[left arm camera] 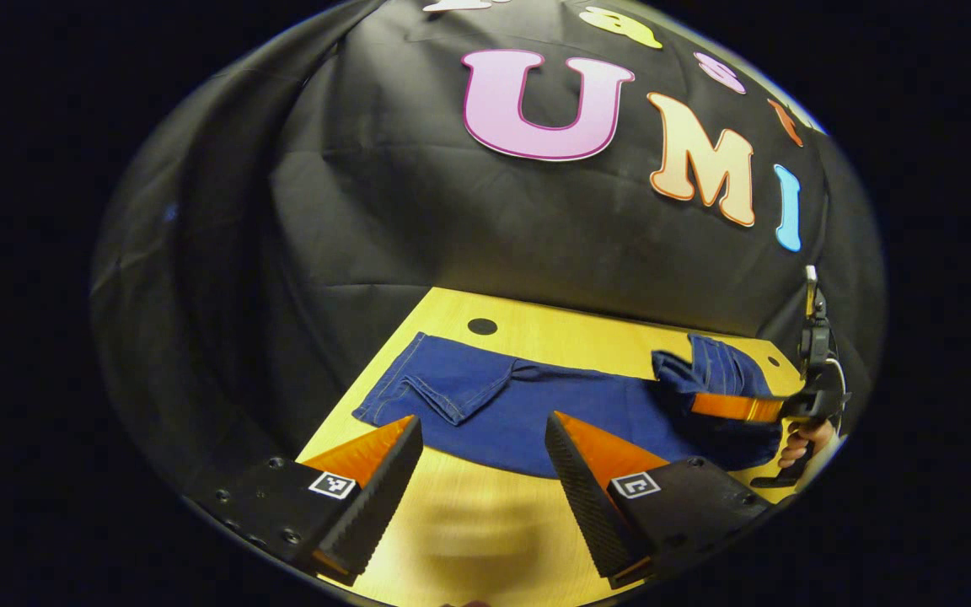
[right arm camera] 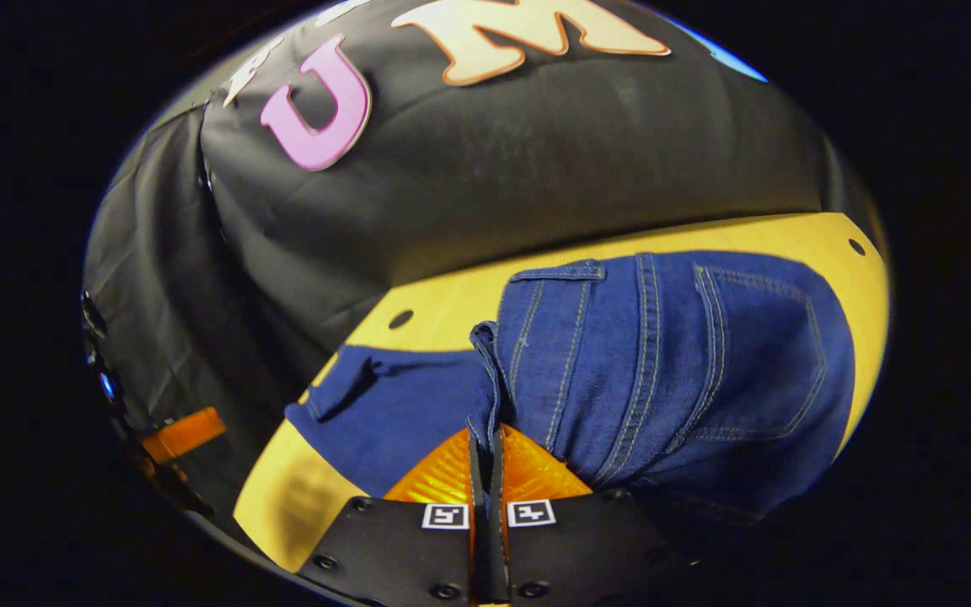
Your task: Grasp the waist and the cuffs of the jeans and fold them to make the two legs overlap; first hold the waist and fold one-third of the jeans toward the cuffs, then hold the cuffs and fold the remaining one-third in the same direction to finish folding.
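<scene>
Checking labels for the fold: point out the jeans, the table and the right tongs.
jeans (left arm camera: 536, 409): left gripper view, flat middle of the legs.
table (left arm camera: 469, 506): left gripper view, bare wood near the front edge.
right tongs (right arm camera: 485, 459): right gripper view, between the tips clamping the waist.

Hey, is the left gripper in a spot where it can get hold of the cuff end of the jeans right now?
Probably yes. The left gripper is open just short of the jeans, with bare table between. The cuffs lie flat and uncovered; the right gripper grips the waist end.
</scene>
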Demonstrator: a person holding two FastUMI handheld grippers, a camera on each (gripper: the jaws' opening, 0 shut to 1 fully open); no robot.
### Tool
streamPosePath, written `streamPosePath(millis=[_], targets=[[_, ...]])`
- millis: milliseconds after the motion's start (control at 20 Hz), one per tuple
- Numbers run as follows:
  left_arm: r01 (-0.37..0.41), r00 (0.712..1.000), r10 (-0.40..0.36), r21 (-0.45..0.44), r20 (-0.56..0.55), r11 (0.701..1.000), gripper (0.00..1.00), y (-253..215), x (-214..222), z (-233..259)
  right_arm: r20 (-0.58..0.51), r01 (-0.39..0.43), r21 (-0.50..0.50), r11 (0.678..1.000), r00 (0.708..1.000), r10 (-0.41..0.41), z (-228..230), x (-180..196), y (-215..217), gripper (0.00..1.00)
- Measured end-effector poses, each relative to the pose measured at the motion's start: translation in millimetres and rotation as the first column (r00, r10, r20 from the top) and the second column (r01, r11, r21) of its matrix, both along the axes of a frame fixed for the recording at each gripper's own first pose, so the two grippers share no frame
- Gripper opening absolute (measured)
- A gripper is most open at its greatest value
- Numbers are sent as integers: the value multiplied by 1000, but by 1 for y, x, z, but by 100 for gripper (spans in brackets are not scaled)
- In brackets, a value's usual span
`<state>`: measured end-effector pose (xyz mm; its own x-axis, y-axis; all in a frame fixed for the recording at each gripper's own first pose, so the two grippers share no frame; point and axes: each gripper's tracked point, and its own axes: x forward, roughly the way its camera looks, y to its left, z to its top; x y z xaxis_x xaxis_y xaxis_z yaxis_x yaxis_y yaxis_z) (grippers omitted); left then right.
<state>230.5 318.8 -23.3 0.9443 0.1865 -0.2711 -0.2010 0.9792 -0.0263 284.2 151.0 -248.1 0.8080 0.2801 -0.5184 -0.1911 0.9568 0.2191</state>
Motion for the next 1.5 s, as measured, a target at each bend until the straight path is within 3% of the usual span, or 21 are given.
streamPosePath(millis=[150, 400, 850, 1000, 1050, 1200, 1500], targets=[[-22, 1000, 22, -12, -12, 1000, 94, 6, 0, -6, 13, -9, -114, 993, 1000, 11, -17, 1, -3, 3], [-58, 998, 57, -37, -34, 998, 94, 20, -4, -21, -1, -51, -345, 937, 999, 54, -33, -6, -21, 0], [-28, 990, 20, -56, -138, 998, 94, 29, 3, -73, -17, -26, -342, 939, 1000, 22, -32, -3, -16, 2], [-17, 987, 5, -75, -163, 997, 94, 29, 8, -87, -18, -34, -310, 950, 999, 29, -29, -6, -12, 22], [-18, 986, 6, -72, -168, 997, 94, 31, 11, -91, -35, -60, -254, 965, 998, 53, -27, -12, 0, 24], [-22, 983, 9, -68, -184, 997, 94, 34, 15, -98, -45, -86, -189, 978, 996, 78, -17, -24, 16, 99], [-25, 978, 5, -96, -207, 995, 94, 35, 15, -114, 50, 24, -184, 983, 999, -15, 48, -41, -28, 94]])
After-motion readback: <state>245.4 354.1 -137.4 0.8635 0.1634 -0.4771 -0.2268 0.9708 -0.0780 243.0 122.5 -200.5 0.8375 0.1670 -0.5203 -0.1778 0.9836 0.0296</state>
